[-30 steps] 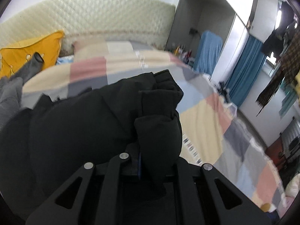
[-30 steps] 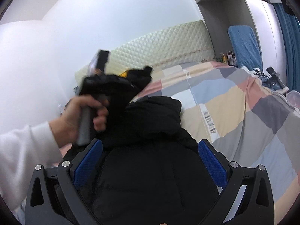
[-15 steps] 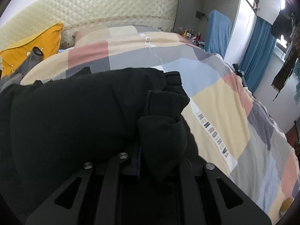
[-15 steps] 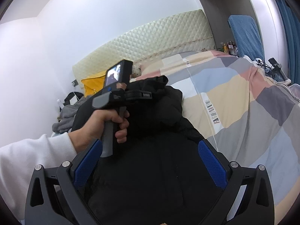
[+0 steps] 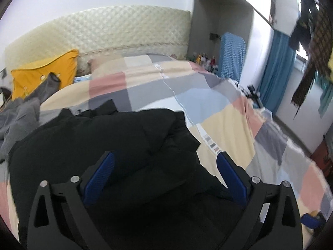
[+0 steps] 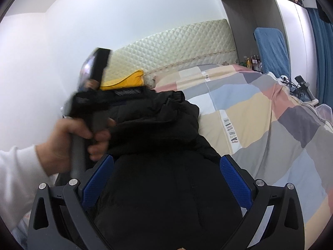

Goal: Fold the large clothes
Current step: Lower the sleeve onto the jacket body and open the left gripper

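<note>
A bulky black padded jacket (image 5: pixel 116 145) lies bunched on the patchwork quilt (image 5: pixel 218 112) of a bed. My left gripper (image 5: pixel 164 175) is open, its blue pads (image 5: pixel 100 177) spread above the jacket and holding nothing. In the right wrist view the same jacket (image 6: pixel 162 166) fills the foreground. My right gripper (image 6: pixel 166 179) is open over it, its blue pads (image 6: pixel 235 179) wide apart. The hand-held left gripper body (image 6: pixel 97 95) shows there at the left, raised over the jacket's far side.
A yellow pillow (image 5: pixel 45 70) and grey clothes (image 5: pixel 18 114) lie at the bed's head on the left. A quilted cream headboard (image 5: pixel 104 33) backs the bed. A blue-draped stand (image 5: pixel 232 56), blue curtains (image 5: pixel 272 70) and hanging clothes (image 5: pixel 308 48) are on the right.
My left gripper has opened and let go of the jacket fold it was pinching, then lifted. My right gripper stays open over the jacket.
</note>
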Action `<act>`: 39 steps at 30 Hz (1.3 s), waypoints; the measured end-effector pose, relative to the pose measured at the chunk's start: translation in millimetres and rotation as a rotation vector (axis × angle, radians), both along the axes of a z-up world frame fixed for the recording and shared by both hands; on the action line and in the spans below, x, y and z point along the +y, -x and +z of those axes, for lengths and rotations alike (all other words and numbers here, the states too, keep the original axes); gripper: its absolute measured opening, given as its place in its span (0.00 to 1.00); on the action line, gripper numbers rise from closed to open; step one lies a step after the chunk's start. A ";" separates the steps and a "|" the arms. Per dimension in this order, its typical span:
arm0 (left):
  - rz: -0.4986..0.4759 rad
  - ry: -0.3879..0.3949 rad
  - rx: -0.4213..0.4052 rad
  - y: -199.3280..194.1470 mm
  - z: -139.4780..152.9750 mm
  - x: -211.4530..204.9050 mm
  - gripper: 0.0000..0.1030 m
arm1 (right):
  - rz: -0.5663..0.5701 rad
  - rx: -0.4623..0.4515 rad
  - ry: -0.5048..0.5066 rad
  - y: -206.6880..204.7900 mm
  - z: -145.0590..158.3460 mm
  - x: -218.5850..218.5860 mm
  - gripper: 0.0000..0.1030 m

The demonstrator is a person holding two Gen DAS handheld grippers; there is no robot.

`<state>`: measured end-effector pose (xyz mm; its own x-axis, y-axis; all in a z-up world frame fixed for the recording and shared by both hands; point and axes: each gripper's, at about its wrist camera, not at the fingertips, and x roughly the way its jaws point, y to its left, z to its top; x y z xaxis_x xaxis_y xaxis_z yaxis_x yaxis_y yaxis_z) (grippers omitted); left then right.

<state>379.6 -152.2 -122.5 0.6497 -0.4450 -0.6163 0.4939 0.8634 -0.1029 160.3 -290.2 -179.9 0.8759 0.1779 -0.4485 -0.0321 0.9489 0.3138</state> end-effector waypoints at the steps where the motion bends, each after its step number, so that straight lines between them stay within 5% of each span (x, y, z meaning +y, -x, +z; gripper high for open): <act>1: 0.019 0.015 -0.010 1.8 7.2 10.5 0.95 | 0.000 -0.003 0.008 0.9 1.1 0.7 1.00; 7: 0.171 0.017 -0.067 4.3 42.9 78.9 0.96 | 0.040 -0.045 0.054 -26.1 32.4 7.6 1.00; 12: 0.282 -0.011 -0.095 -17.5 43.8 133.4 0.95 | 0.133 -0.123 0.076 -99.5 69.5 16.9 0.98; 14: 0.310 -0.014 -0.082 -30.9 32.6 145.9 0.95 | 0.163 -0.083 0.078 -144.0 68.2 28.4 0.82; 23: 0.383 -0.087 -0.022 -95.2 -52.9 164.3 0.96 | 0.163 0.083 0.110 -293.2 -18.6 71.1 0.79; 26: 0.378 -0.107 -0.033 -105.3 -76.1 163.6 0.96 | 0.168 0.054 0.191 -308.9 -41.5 80.0 0.81; 39: 0.358 -0.098 -0.008 -123.7 -120.2 163.6 0.97 | 0.158 0.082 0.207 -318.1 -88.1 89.5 0.82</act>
